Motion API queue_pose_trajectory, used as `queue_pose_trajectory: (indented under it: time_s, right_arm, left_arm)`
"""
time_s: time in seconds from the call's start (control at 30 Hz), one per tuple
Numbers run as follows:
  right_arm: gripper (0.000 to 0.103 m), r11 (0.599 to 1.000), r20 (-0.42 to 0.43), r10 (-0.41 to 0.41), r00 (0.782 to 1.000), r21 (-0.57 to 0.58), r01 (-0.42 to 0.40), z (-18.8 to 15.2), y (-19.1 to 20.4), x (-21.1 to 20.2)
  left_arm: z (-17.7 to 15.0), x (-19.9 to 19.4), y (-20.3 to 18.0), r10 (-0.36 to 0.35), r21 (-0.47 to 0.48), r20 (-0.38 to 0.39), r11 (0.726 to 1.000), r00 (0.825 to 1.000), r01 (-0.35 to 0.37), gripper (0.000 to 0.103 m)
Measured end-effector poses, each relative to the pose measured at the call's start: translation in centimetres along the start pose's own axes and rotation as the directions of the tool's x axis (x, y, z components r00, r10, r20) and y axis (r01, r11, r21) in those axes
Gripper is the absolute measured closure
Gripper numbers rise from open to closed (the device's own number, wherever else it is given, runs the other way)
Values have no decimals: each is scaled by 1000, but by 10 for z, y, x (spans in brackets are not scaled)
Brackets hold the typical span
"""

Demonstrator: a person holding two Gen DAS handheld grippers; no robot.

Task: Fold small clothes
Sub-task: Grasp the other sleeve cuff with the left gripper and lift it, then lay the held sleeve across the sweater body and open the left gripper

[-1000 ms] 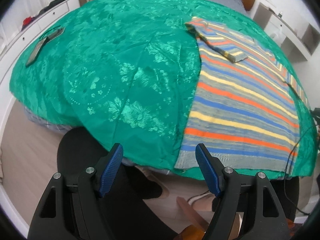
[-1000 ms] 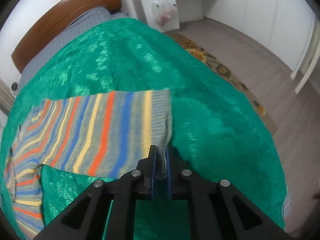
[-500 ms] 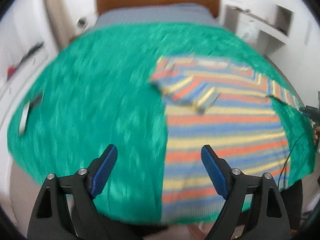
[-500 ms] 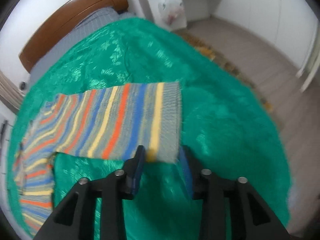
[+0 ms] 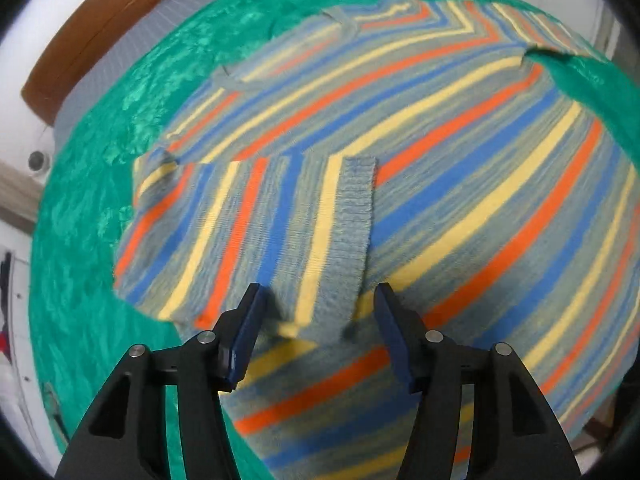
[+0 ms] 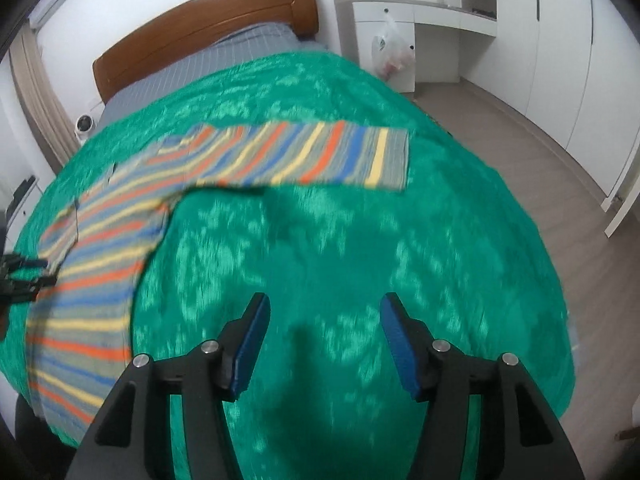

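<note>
Striped sweater [image 5: 460,184] flat on the green bedspread [image 6: 320,264].
Left hand-held gripper [image 5: 318,332] closing around the folded sleeve cuff [image 5: 348,240], pads apart; right hand-held gripper [image 6: 324,344] opening, nothing between.

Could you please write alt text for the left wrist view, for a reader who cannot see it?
The left tool hangs over a striped sweater spread on a green bedspread, its jaws closing around the grey cuff of a sleeve folded across the sweater's body, with the pads not yet pressing it. A wooden headboard shows at upper left.

A wooden headboard [image 6: 208,28], white wardrobes [image 6: 560,48] and grey plank floor [image 6: 540,160].
</note>
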State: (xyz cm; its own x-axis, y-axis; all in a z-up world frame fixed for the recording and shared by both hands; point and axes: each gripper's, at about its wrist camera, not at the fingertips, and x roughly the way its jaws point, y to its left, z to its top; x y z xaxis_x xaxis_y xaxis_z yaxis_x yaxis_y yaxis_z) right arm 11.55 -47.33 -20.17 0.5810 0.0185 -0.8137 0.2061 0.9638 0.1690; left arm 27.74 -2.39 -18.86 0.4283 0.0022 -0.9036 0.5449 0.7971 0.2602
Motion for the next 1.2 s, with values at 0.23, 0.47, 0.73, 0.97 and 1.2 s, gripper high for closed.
queue_pose_trajectory:
  time_s: [0.23,0.47,0.73,0.97,1.2]
  right_arm:
    - [46,1000,-8,8,1000,13,-8,-20,6,2]
    - [45,1000,-5,-3,1000,6,3,-27,7,7]
    - [34,998,-5,-46,999,-34,46,-31,17,21]
    - [30,993,-9,-85,996,-78,84,-34,24,30]
    - [27,991,-13,-103,995,-86,101,-34,28,35]
  left_arm:
    - [-3,-9,22,-49,-113,38,992,998,54,100]
    - [-66,-67,185,69,-695,209,712,976,98,100]
    - [-169,-33,277,169,-932,-26,352,985,-84,101]
    - [-186,-11,264,112,-945,-40,318,993,-75,101]
    - [-216,-5,268,66,-972,-18,234,998,-33,86]
